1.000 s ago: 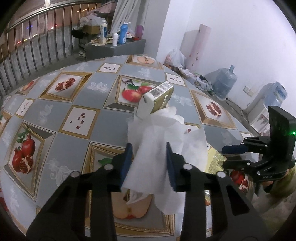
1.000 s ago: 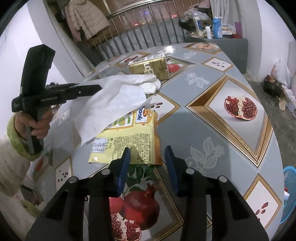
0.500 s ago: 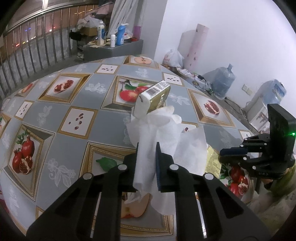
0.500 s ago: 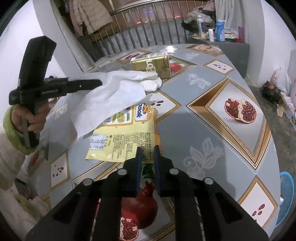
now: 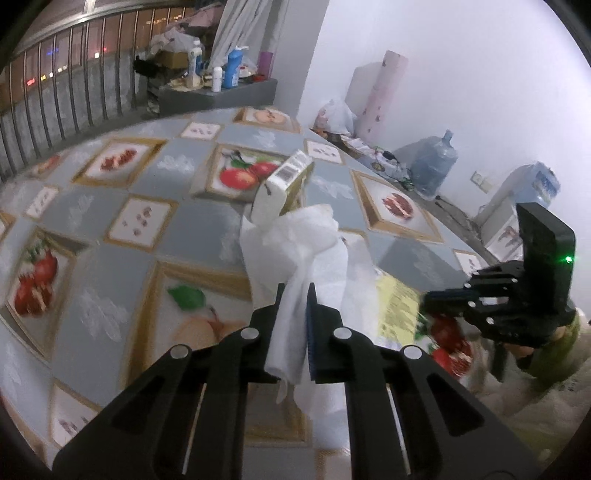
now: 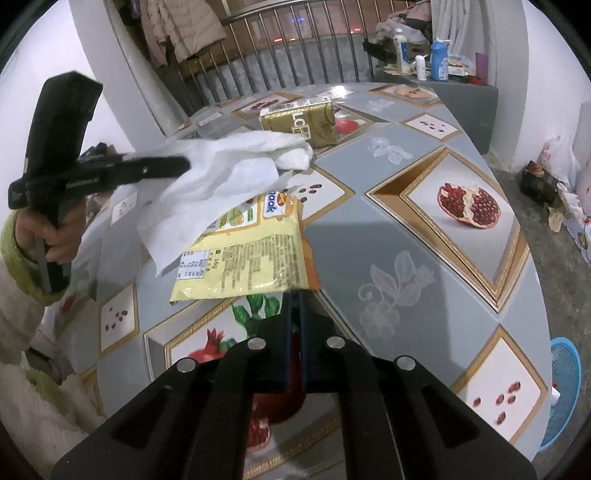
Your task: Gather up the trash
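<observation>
1. We saw cool, dim indoor lighting and a bright white wall [image 5: 461, 74].
2. Motion blur smeared our left view; the right stayed sharper.
3. Fisheye bending and black corners framed both.

Tissue [image 6: 221, 173] overlaps wrapper [image 6: 251, 258], carton [image 6: 299, 122] behind

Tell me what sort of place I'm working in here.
Most likely a lived-in home, a dining corner beside a railed balcony. A table under a fruit-print cloth, big water jugs on the floor by the wall, and a coat hanging by the metal railing all suggest that.
</observation>
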A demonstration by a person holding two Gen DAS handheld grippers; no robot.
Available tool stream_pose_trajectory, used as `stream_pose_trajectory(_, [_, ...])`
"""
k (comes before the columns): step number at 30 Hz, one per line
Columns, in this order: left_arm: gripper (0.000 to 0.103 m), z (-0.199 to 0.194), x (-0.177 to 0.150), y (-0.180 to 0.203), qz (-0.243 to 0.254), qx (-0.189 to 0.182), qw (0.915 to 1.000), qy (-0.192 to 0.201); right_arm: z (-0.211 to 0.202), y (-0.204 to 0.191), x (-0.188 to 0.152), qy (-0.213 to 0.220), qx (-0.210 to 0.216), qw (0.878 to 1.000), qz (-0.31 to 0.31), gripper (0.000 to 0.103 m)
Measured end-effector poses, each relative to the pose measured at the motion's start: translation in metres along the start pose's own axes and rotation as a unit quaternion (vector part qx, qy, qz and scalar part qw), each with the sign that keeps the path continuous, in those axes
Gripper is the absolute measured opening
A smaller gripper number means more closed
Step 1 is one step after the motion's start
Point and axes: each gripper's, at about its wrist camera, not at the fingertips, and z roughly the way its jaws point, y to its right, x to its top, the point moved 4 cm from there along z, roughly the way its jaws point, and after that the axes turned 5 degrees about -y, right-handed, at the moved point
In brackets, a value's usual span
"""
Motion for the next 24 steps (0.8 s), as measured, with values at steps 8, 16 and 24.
stream_pose_trajectory(8, [0.007, 0.006, -0.038, 0.019, -0.031, -0.036, 0.9985, -0.028, -0.019, 0.015, -0.019, 0.001, -0.003, 1.0, 0.022, 0.004])
stream_pose_trajectory(16, [0.007, 0.003, -0.075, 0.063, -0.069, -0.117, 0.9892, -0.054, -0.04, 0.029, -0.043, 0.005, -0.018, 0.998, 0.053, 0.004])
stream_pose_trajectory(24, [0.017, -0.02, -0.085, 0.057, -0.125, -0.098, 0.9873, -0.008, -0.045, 0.035, -0.05, 0.008, -0.012, 0.997, 0.081, 0.004])
